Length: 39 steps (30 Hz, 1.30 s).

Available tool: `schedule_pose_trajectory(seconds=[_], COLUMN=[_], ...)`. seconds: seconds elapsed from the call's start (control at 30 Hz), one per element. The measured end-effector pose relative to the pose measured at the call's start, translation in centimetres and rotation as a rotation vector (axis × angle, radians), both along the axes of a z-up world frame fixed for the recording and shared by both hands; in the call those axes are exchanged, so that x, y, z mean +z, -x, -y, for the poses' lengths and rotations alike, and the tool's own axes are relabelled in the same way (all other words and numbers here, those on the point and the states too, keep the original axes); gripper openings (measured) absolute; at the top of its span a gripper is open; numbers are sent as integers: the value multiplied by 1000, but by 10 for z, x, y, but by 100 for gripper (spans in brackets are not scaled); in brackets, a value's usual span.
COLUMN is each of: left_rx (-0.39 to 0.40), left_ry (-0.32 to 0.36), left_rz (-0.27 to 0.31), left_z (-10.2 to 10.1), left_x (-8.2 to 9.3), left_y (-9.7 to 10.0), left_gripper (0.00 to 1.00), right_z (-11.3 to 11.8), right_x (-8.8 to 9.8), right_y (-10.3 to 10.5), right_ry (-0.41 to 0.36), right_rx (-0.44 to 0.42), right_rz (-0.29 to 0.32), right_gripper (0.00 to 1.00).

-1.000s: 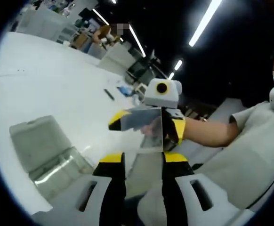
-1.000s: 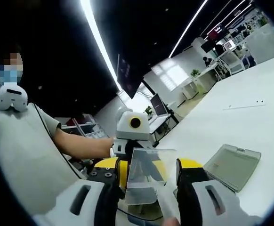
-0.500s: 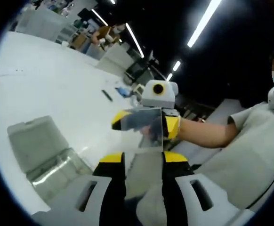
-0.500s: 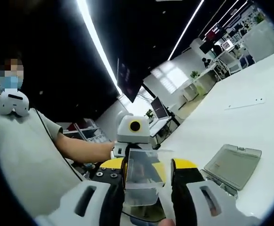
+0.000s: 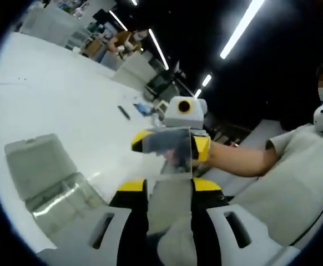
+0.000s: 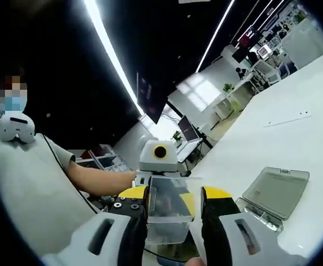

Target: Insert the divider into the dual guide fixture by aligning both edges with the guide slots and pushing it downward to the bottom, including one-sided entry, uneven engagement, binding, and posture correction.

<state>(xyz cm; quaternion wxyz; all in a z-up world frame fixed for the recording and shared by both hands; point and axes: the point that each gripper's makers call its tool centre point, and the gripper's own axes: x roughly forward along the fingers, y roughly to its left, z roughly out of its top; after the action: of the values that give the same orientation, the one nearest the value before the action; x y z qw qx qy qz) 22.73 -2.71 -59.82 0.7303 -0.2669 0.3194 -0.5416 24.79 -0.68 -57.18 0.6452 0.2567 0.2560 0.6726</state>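
A clear plastic divider point(image 5: 168, 152) hangs in the air above the table edge, between my two grippers, which face each other. My left gripper point(image 5: 168, 185) is shut on the divider's near edge. My right gripper point(image 5: 172, 144) comes in from the far side, with its yellow jaws at the plate's two sides. In the right gripper view the divider point(image 6: 170, 209) sits between the right gripper's point(image 6: 175, 194) jaws, and the left gripper point(image 6: 162, 185) is behind it. The grey fixture point(image 5: 42, 172), with a clear part, lies on the white table point(image 5: 67, 100) at the left, also seen as the fixture point(image 6: 275, 191).
The person's arm point(image 5: 245, 158) and light shirt point(image 5: 294, 183) take up the right of the left gripper view. A dark pen-like item point(image 5: 124, 112) and a blue item point(image 5: 145, 106) lie far out on the table. Desks and monitors stand beyond.
My right gripper's jaws have drawn in around the divider. The left gripper's jaw gap has stayed the same. Both views have shifted a little with the hands.
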Motion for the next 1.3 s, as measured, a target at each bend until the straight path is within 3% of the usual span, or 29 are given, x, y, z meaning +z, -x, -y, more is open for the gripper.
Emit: schedule_pose_trajectory(seconds=[0.43,0.73,1.3], left_rx=[10,12,1], left_ry=[23,68,109], left_rz=[-11,-50,-71], left_z=[2,1,-2], left_x=[1,2,8], left_y=[0,2,5], left_gripper=[25,25,25], right_z=[1,2,-1], right_x=[1,2,8], right_y=[-1,0,4], right_ry=[-22,-28,-58], right_rx=[-11,-3,20], right_rz=[-55,-90,-123], right_gripper=[32,32,32])
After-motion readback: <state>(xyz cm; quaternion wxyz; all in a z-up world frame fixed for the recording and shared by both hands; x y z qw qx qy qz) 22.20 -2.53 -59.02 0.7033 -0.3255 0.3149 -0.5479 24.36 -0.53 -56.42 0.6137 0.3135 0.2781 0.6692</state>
